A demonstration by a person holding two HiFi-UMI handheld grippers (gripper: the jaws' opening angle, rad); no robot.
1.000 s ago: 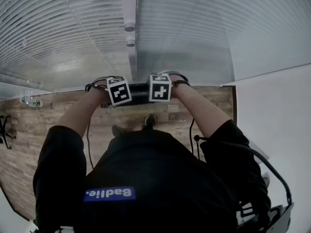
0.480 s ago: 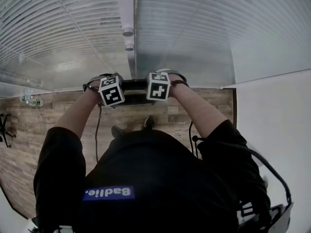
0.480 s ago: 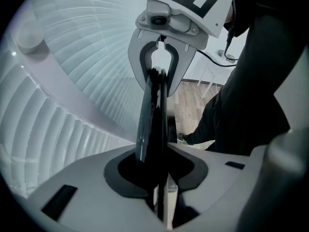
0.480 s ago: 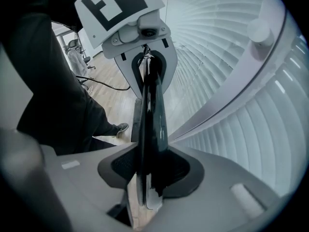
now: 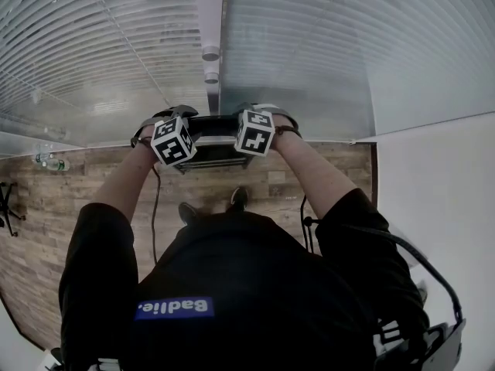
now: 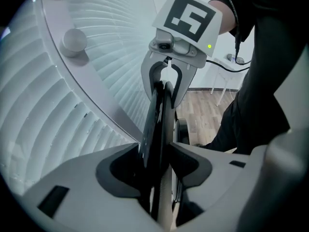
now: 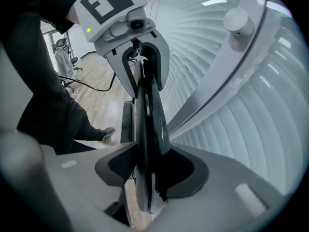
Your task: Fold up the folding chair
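Left gripper view: your left gripper (image 6: 159, 166) just spread its jaws around the black folding chair (image 6: 157, 120); right gripper (image 7: 152, 168) loosening likewise.

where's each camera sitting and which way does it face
Head view: on the person's head, facing steeply down: torso, forearms, left gripper and right gripper at the folded chair.
Left gripper view: on the left gripper, looking along its jaws, which have just been opening round the chair; person's body right.
Right gripper view: likewise on the right gripper, jaws also opening round the chair; body left.
Shared: each gripper view shows the other gripper.
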